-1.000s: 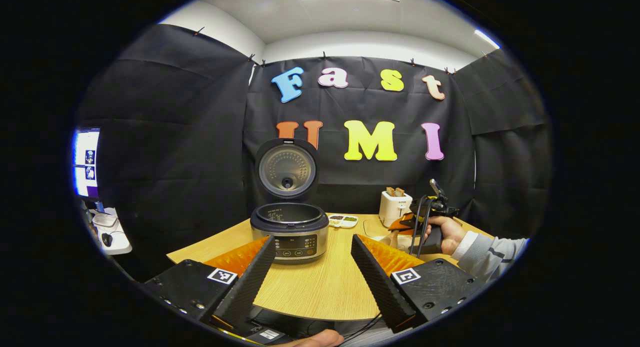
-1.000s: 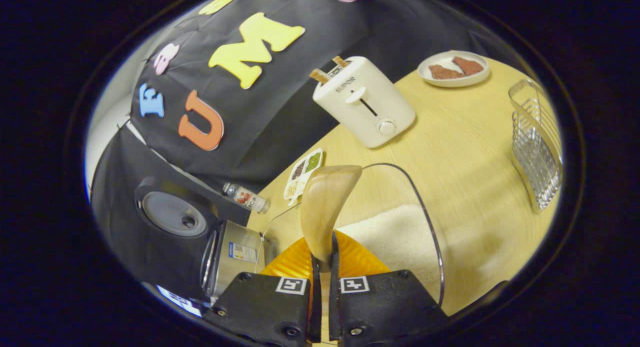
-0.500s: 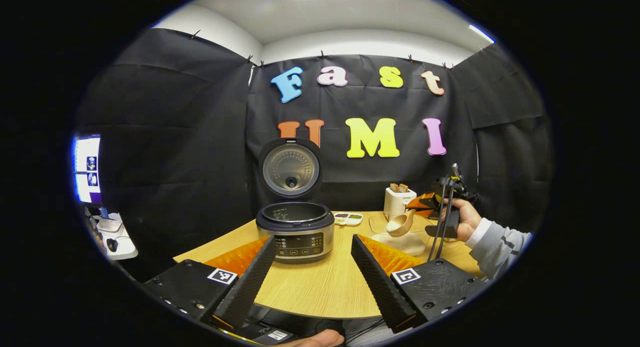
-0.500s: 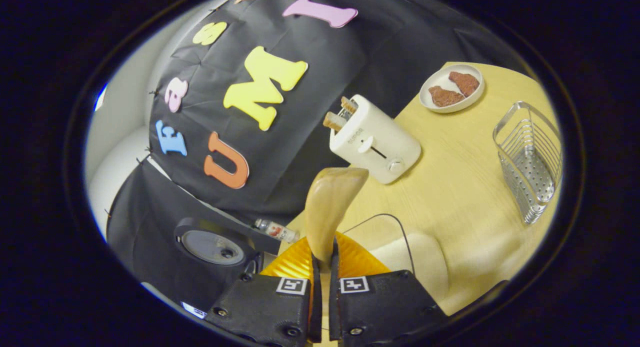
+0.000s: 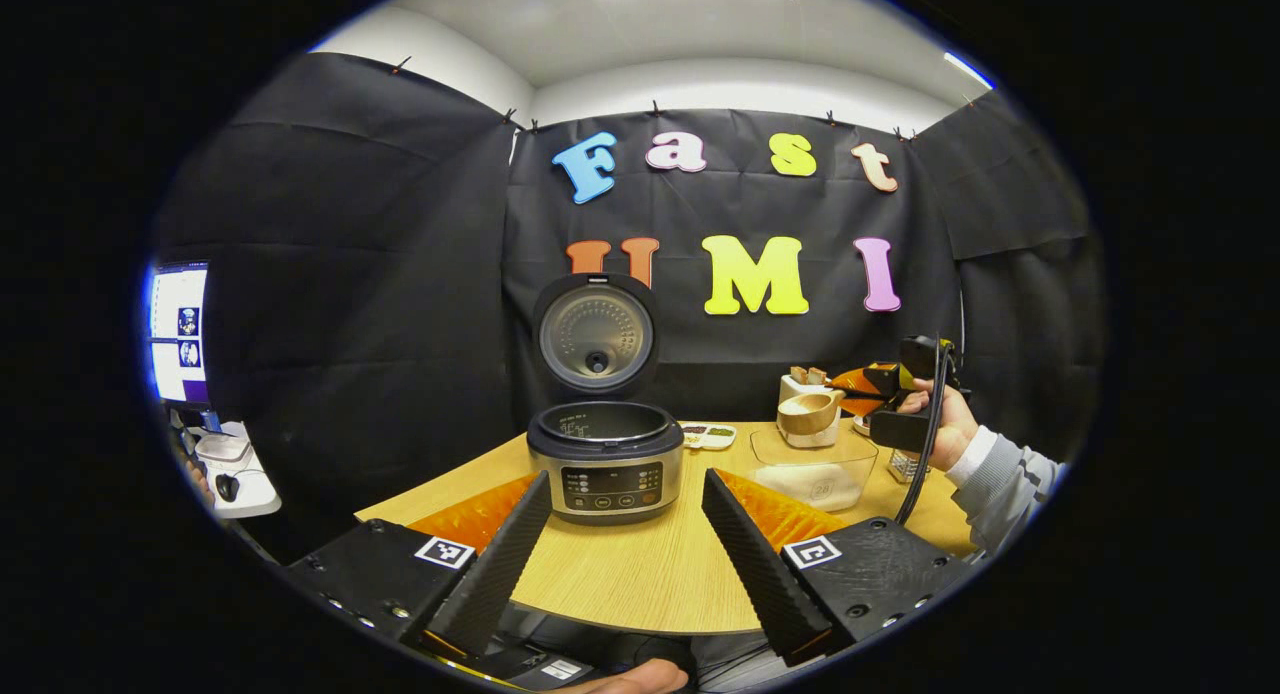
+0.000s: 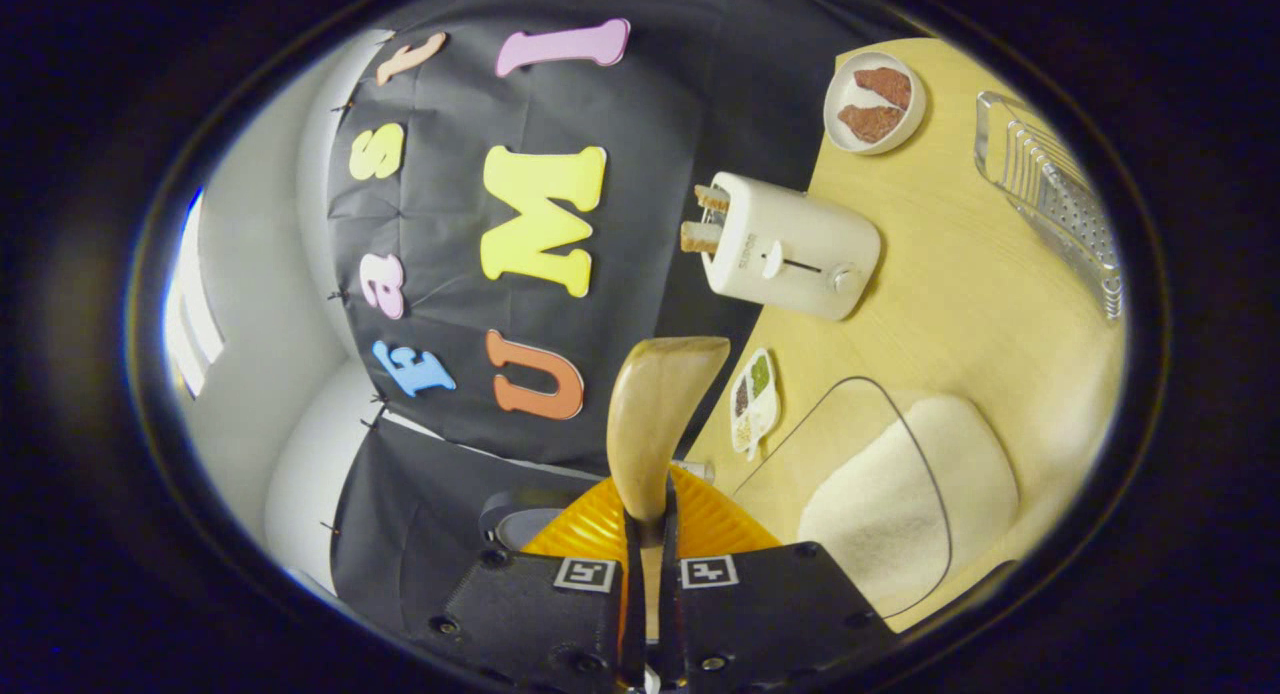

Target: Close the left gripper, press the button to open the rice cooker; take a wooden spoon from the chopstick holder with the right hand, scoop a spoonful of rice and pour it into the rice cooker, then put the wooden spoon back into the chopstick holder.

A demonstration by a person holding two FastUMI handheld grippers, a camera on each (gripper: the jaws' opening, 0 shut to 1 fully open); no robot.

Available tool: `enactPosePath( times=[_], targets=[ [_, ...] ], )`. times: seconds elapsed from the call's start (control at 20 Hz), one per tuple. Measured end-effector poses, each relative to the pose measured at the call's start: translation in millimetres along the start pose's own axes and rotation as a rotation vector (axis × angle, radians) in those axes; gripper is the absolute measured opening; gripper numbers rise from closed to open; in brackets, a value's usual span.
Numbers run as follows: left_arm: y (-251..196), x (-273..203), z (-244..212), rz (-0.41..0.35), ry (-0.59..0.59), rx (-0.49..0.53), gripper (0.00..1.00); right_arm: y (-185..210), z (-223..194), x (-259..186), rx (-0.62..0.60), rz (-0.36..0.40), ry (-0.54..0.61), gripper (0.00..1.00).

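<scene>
Right hand-held gripper (image 6: 648, 534) clenched on light wooden spoon (image 6: 655, 419), now lifted level above clear rice container (image 5: 815, 469); carry to open silver rice cooker (image 5: 606, 459) pending. Left hand-held gripper (image 5: 625, 534) released.

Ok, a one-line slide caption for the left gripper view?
Open left gripper faces the open silver rice cooker; beyond, the right gripper holds a wooden spoon above the clear rice container.

Left gripper view: rice cooker (image 5: 605, 459) mid-worktop (image 5: 640, 574), lid up behind it. Divided dish (image 5: 708, 435) just right of the cooker. Rice container (image 5: 815, 469) further right, toaster (image 5: 800, 399) behind it. Wooden spoon (image 5: 808, 412) in the right gripper (image 5: 850, 392), above the container. Right gripper view: plate (image 6: 872, 102) beyond the toaster, chopstick holder (image 6: 1050, 199) beside it at the worktop edge.
</scene>
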State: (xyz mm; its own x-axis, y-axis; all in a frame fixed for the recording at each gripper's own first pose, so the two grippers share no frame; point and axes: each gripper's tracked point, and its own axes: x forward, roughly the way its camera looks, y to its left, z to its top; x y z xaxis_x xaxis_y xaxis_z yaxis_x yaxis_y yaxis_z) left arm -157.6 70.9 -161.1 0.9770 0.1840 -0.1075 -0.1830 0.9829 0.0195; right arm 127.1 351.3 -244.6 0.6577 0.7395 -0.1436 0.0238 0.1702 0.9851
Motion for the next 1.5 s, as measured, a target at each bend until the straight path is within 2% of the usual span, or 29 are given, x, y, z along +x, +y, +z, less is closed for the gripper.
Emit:
enactPosePath(
  times=[0.25,0.5,0.6,0.7,0.9,1.05,1.25,1.5],
  targets=[
    [14.4,-4.6,1.5,0.009,-0.005,0.002,0.97,35.7,-29.3,22.4,-0.032,0.027,0.04,0.1],
    [23.5,-9.9,3.9,-0.023,0.004,-0.005,0.97,72.4,-64.0,60.8,-0.135,0.009,0.079,0.1],
    [33.8,-11.9,5.0,-0.012,0.0,0.005,0.97,87.0,-79.7,77.8,-0.192,-0.01,0.085,0.1],
    [40.1,-13.2,2.9,-0.006,-0.003,0.003,0.97,100.5,-99.5,97.5,-0.263,-0.027,0.101,0.1],
    [33.3,-21.2,-6.9,-0.087,0.01,-0.037,0.97,124.1,-135.6,131.0,-0.43,-0.066,0.085,0.1],
    [39.7,-17.3,-15.2,-0.078,0.025,-0.038,0.97,134.4,-161.1,150.8,-0.539,-0.083,0.088,0.11],
    [46.6,-20.4,-25.2,-0.064,0.036,-0.038,0.97,142.7,-177.7,166.4,-0.835,-0.13,0.041,0.11],
    [47.6,-25.2,-33.5,-0.055,0.047,-0.052,0.97,151.9,-203.6,170.5,-1.05,-0.116,0.008,0.11]
  ],
)
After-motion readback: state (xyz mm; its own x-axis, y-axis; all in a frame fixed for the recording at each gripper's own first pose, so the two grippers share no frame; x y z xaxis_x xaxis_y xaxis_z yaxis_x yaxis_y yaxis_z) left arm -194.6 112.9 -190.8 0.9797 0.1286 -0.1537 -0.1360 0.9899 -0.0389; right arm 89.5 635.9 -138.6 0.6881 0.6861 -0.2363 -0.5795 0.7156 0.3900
